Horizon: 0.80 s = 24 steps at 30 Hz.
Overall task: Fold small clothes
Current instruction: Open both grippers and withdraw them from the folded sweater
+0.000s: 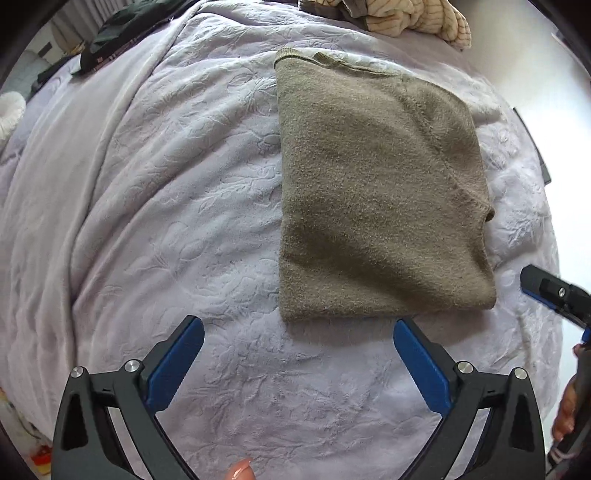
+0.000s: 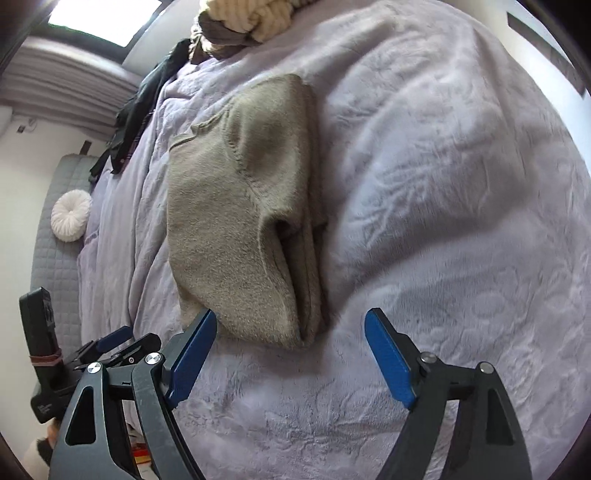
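Both grippers stand nearest, the left gripper (image 1: pixel 298 334) and the right gripper (image 2: pixel 290 326) each with blue pads spread wide and nothing between them, hovering just short of the near edge of the olive knit sweater (image 1: pixel 373 192). It lies folded into a compact, thick-edged block on the lilac bedspread (image 1: pixel 155 206), so the fold on this piece looks finished and released. Next, I reckon, comes reaching to the heap of unfolded clothes (image 1: pixel 402 16) at the far edge, well apart from the sweater.
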Available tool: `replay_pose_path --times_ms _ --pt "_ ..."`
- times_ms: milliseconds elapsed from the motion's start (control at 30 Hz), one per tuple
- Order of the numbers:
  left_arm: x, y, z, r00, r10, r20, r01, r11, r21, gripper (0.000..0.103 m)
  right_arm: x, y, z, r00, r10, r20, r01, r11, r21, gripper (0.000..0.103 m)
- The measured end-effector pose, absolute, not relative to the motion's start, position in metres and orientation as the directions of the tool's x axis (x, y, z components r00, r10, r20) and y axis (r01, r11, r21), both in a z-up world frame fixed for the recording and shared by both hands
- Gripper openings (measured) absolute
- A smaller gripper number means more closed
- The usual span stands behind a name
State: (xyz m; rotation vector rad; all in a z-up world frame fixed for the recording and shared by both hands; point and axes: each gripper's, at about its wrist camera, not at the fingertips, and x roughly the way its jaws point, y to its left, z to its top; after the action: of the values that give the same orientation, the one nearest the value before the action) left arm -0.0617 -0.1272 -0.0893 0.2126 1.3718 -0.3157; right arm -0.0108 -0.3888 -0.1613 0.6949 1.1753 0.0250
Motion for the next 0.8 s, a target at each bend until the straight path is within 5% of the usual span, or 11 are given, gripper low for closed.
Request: replay_pose_path --times_ms 800 --pt "-0.007 -0.097 -0.132 0.113 -0.099 -0.989 0.314 0.948 -0.059 0.103 -0.002 -0.38 -0.179 0.32 0.373 -0.871 0.399 0.781 0.481 0.085"
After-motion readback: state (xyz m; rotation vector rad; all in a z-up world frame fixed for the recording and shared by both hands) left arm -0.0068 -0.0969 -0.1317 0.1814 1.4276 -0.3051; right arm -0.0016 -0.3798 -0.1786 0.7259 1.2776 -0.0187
